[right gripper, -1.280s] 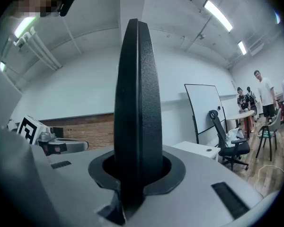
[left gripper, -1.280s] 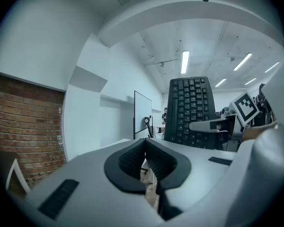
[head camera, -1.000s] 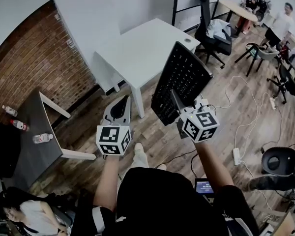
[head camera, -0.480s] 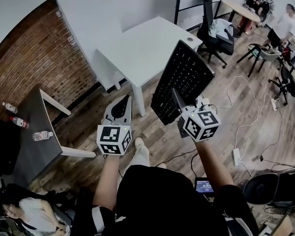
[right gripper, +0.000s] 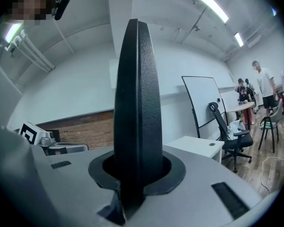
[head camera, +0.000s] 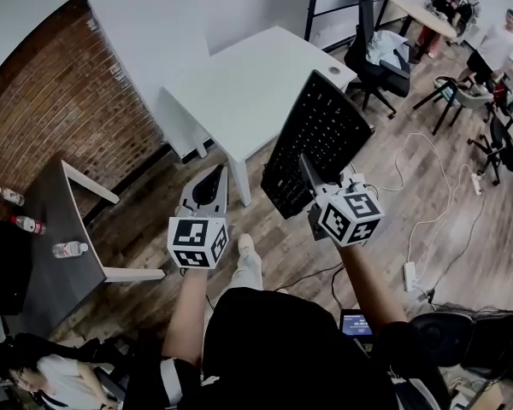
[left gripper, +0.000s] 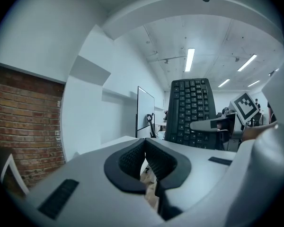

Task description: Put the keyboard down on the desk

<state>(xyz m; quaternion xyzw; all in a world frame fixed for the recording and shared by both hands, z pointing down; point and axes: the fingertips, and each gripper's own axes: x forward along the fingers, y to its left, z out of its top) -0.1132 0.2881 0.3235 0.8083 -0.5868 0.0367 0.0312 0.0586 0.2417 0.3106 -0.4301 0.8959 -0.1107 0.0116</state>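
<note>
A black keyboard (head camera: 312,143) hangs in the air over the wooden floor, tilted up on end, keys facing left. My right gripper (head camera: 308,173) is shut on its near edge; in the right gripper view the keyboard (right gripper: 137,108) stands edge-on between the jaws. The left gripper view shows the keyboard (left gripper: 190,111) ahead on the right. My left gripper (head camera: 208,186) is shut with nothing in it, held left of the keyboard, its pads (left gripper: 154,157) pressed together. The white desk (head camera: 248,79) stands just beyond both grippers, its top bare apart from a small round cable hole.
A grey side table (head camera: 56,246) with three bottles stands at the left by a brick wall. A black office chair (head camera: 376,49) is right of the desk. Cables and a power strip (head camera: 410,272) lie on the floor at right. People sit and stand at far right.
The view has shifted slightly; desk and side table sit a little differently in frame. Both grippers and the keyboard keep their pose. A dark chair at bottom right has moved left.
</note>
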